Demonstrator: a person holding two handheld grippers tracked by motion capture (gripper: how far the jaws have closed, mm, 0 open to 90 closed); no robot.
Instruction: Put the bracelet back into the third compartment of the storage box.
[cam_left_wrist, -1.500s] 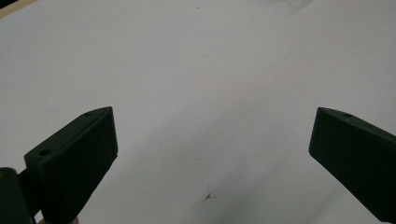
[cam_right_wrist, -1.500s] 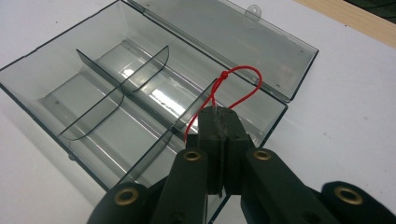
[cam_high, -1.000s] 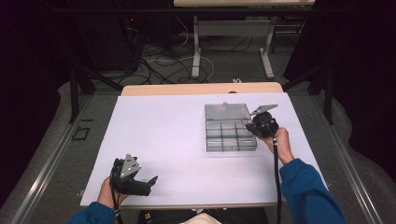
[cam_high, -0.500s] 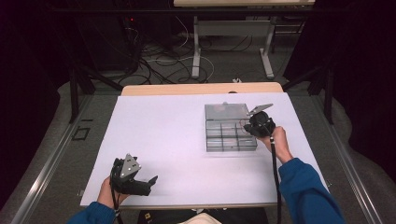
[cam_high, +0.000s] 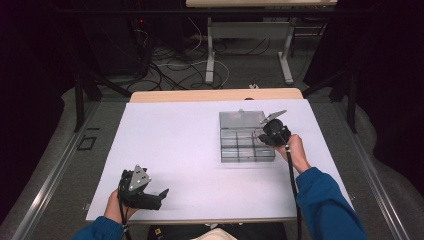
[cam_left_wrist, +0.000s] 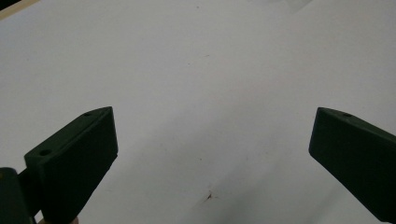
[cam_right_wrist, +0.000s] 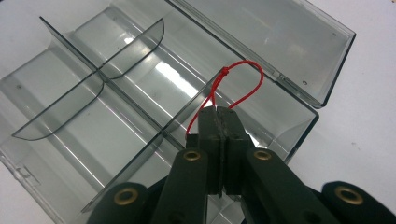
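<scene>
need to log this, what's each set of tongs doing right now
Left tongs: open, nothing between them, above the white table.
Right tongs: shut on a red string loop over the clear box.

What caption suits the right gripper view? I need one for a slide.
Right gripper, shut on a knotted red string loop, holds it over the open clear compartment box.

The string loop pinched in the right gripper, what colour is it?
Red string loop; right gripper view.
</scene>
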